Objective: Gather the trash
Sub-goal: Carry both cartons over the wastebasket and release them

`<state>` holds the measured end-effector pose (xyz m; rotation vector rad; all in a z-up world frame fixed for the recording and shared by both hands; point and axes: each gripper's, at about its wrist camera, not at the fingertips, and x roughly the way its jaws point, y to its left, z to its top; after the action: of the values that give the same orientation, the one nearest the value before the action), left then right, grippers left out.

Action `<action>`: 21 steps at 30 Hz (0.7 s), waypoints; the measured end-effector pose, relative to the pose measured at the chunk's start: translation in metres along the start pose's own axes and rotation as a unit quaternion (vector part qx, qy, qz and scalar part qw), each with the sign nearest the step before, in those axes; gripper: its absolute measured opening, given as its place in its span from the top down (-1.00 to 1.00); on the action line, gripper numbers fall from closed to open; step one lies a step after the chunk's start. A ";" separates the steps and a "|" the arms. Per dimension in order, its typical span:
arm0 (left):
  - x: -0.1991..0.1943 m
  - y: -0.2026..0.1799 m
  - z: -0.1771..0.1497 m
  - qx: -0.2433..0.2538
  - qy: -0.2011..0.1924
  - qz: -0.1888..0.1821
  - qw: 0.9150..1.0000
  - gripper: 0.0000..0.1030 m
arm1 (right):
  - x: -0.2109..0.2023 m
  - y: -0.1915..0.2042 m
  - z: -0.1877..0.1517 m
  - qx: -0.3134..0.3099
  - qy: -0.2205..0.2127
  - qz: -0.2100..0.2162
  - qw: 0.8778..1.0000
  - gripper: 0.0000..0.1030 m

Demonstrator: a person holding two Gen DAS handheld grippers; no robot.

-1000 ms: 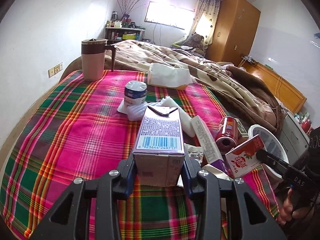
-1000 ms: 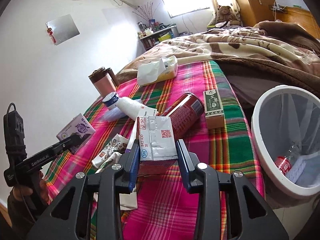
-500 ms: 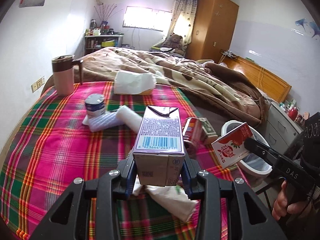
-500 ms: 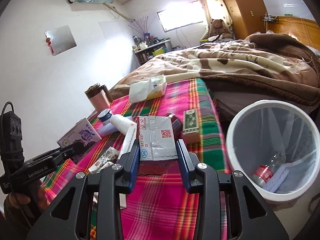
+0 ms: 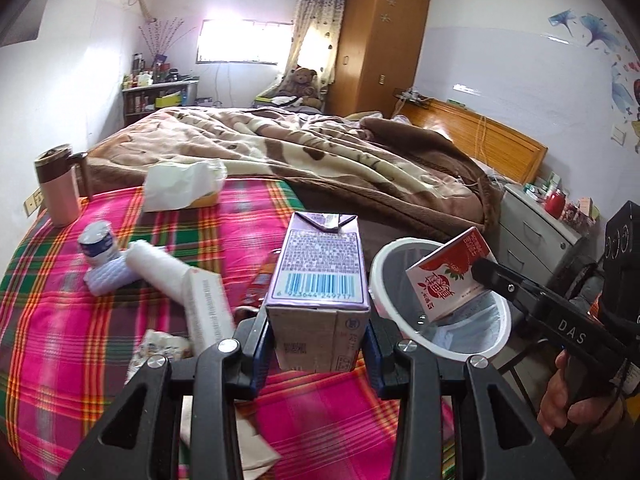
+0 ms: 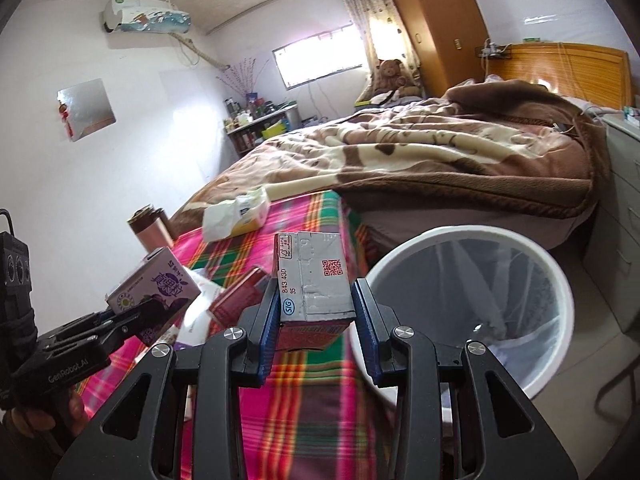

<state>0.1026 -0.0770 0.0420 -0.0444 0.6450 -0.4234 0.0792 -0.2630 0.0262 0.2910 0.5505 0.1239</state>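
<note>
Both cartons have swung away from the litter on the plaid blanket [image 5: 80, 344] toward the white bin [image 6: 560, 280]. The red carton [image 5: 450, 274] now hangs over the bin's rim — a second ago it was above the blanket — and the purple carton [image 5: 320, 276] has drawn close beside the bin, a little higher.

Glossy paper carton [image 5: 318, 280], smooth white plastic bin [image 6: 472, 240], fuzzy brown blanket [image 5: 320, 160], woven plaid cloth [image 5: 80, 320].
</note>
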 end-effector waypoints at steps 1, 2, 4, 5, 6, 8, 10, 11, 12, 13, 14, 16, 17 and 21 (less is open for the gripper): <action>0.003 -0.006 0.001 0.004 0.000 -0.005 1.000 0.22 | -0.002 -0.003 0.001 0.001 -0.002 -0.005 1.000 0.29; 0.005 -0.012 0.002 0.008 0.000 -0.010 1.000 0.22 | -0.003 -0.006 0.003 0.000 -0.006 -0.012 1.000 0.29; 0.011 -0.026 0.004 0.020 0.000 -0.013 1.000 0.22 | -0.005 -0.013 0.005 0.000 -0.011 -0.025 1.000 0.29; 0.014 -0.032 0.004 0.025 0.001 -0.016 1.000 0.22 | -0.006 -0.016 0.006 0.002 -0.011 -0.028 1.000 0.29; 0.017 -0.037 0.005 0.026 0.003 -0.021 0.999 0.22 | -0.007 -0.019 0.007 0.003 -0.012 -0.033 0.999 0.29; 0.024 -0.045 0.006 0.028 0.006 -0.034 0.999 0.22 | -0.007 -0.025 0.008 0.005 -0.013 -0.043 0.999 0.29; 0.031 -0.055 0.007 0.032 0.010 -0.039 0.999 0.22 | -0.008 -0.032 0.009 0.006 -0.014 -0.054 0.998 0.29; 0.033 -0.058 0.006 0.034 0.012 -0.043 0.998 0.22 | -0.008 -0.034 0.010 0.007 -0.014 -0.059 0.998 0.29; 0.037 -0.062 0.006 0.035 0.015 -0.046 0.998 0.22 | -0.007 -0.038 0.011 0.007 -0.013 -0.065 0.998 0.29; 0.040 -0.066 0.007 0.036 0.017 -0.049 0.998 0.22 | -0.007 -0.040 0.011 0.006 -0.011 -0.071 0.997 0.29; 0.042 -0.071 0.007 0.039 0.017 -0.052 0.998 0.22 | -0.007 -0.043 0.011 0.006 -0.010 -0.076 0.997 0.29; 0.047 -0.080 0.006 0.045 0.019 -0.057 0.997 0.22 | -0.007 -0.049 0.011 0.007 -0.007 -0.085 0.996 0.29; 0.050 -0.085 0.006 0.048 0.021 -0.058 0.997 0.22 | -0.006 -0.052 0.012 0.009 -0.005 -0.089 0.996 0.29; 0.061 -0.096 0.004 0.053 0.030 -0.067 0.996 0.22 | -0.005 -0.061 0.011 0.008 -0.002 -0.105 0.994 0.29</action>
<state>0.1133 -0.1893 0.0269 0.0275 0.6803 -0.5892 0.0829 -0.3245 0.0195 0.2473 0.5758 -0.0841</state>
